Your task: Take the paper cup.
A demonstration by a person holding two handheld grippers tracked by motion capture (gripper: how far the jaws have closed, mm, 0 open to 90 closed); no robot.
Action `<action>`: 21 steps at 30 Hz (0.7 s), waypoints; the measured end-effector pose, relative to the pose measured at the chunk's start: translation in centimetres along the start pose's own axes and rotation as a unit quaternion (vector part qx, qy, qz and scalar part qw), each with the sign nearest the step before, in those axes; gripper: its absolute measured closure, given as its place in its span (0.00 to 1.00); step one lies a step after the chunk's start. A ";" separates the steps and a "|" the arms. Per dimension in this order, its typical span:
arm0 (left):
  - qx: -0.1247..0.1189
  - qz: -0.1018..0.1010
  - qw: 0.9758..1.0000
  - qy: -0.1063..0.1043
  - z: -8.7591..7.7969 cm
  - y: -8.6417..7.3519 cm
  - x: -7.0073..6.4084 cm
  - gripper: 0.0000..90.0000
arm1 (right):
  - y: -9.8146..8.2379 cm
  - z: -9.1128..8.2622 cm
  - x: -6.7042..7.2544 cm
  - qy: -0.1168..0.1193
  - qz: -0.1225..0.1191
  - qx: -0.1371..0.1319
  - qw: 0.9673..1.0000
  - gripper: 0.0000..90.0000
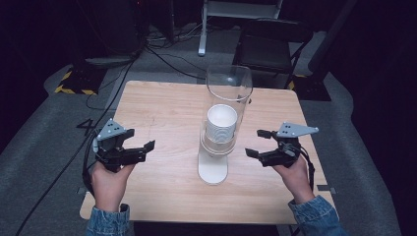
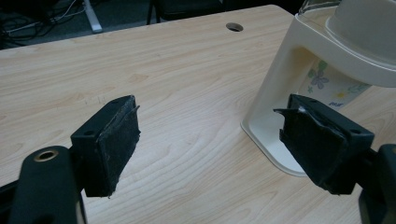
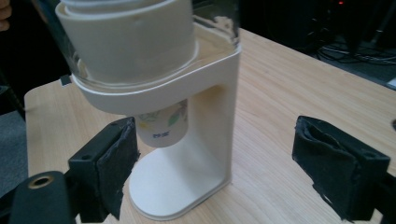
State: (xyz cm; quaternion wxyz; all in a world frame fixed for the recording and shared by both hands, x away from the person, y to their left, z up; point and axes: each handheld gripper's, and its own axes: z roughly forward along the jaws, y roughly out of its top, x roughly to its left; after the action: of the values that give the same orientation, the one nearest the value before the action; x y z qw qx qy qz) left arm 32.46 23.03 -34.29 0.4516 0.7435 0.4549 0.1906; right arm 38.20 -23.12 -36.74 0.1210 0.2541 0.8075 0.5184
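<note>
I hold my left gripper (image 1: pixel 139 142) and right gripper (image 1: pixel 258 143) with jaws spread wide, nothing between them, flanking the cup dispenser (image 1: pixel 220 129); a flowered paper cup (image 3: pixel 162 125) hangs ahead of my right jaws.

Paper cup (image 3: pixel 163 123) hanging from bottom of dispenser (image 3: pixel 187 154): small dark print under flower-and-leaf pattern, too blurred to read in right gripper view. Same cup (image 2: pixel 329 86) in left gripper view: few dark characters beside flower print, partly hidden behind jaw, not legible. Floor beyond far left corner of tabletop: yellow-black hazard stripes (image 1: pixel 74 83), warning marking with no words. No other text, brand, number or label readable.
</note>
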 end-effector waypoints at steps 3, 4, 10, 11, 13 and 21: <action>-0.001 -0.005 1.000 0.001 0.0 -0.1 0.1 0.22 | -0.6 1.6 0.2 0.028 -0.001 0.003 1.000 0.15; -0.001 -0.005 1.000 0.001 0.0 -0.1 0.1 0.22 | -0.6 1.6 0.2 0.028 -0.001 0.003 1.000 0.15; 0.001 -0.006 1.000 0.000 0.0 -0.2 0.2 0.22 | -1.3 3.3 0.5 0.053 -0.005 0.012 0.999 0.14; 0.002 -0.005 1.000 0.000 0.0 -0.2 0.2 0.22 | -1.4 3.6 0.5 0.057 -0.005 0.014 0.998 0.14; 0.001 -0.005 1.000 0.000 0.0 -0.2 0.2 0.22 | -1.7 4.2 0.8 0.062 -0.008 0.018 0.998 0.14; 0.001 -0.010 1.000 0.000 0.1 -0.4 0.4 0.22 | -2.3 6.8 1.8 0.079 -0.019 0.024 0.996 0.14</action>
State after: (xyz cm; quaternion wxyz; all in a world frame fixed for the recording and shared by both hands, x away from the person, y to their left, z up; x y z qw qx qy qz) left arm 32.55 23.39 -34.71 0.4525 0.7396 0.4624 0.1856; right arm 39.13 -17.59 -41.60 0.0606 0.1999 0.8312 0.5153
